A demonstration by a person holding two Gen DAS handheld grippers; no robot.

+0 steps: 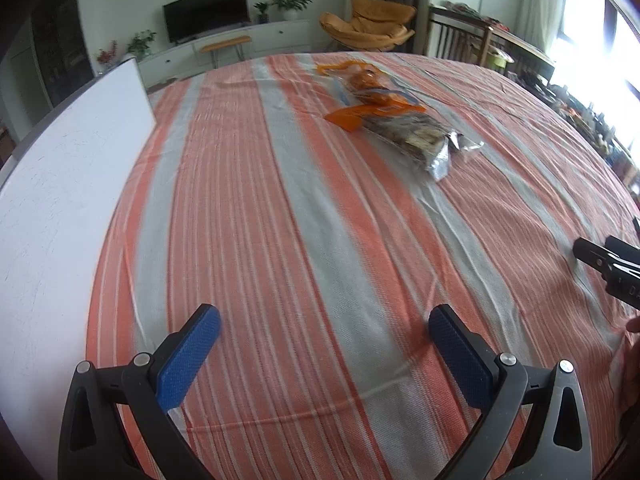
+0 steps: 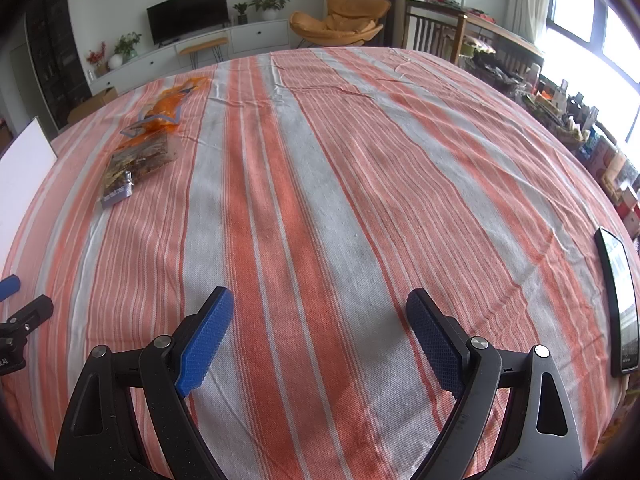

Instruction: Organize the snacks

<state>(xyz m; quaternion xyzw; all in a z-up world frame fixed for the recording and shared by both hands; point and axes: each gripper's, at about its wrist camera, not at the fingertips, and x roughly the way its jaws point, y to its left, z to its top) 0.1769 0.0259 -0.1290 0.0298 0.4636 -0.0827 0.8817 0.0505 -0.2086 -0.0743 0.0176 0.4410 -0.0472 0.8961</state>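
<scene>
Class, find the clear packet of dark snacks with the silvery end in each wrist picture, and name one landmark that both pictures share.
Left wrist view: the clear snack packet lies upper right of centre on the striped cloth, just beyond the orange bag.
Right wrist view: the packet lies at the upper left, near the white board.
Shared landmark: the black television on the far wall.

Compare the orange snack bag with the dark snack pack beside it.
The orange bag lies farther from the grippers; the dark pack lies nearer. The orange bag is see-through with orange contents; the dark pack holds brown pieces and ends in silver foil. Both lie flat on the striped cloth, touching, ungripped.
</scene>
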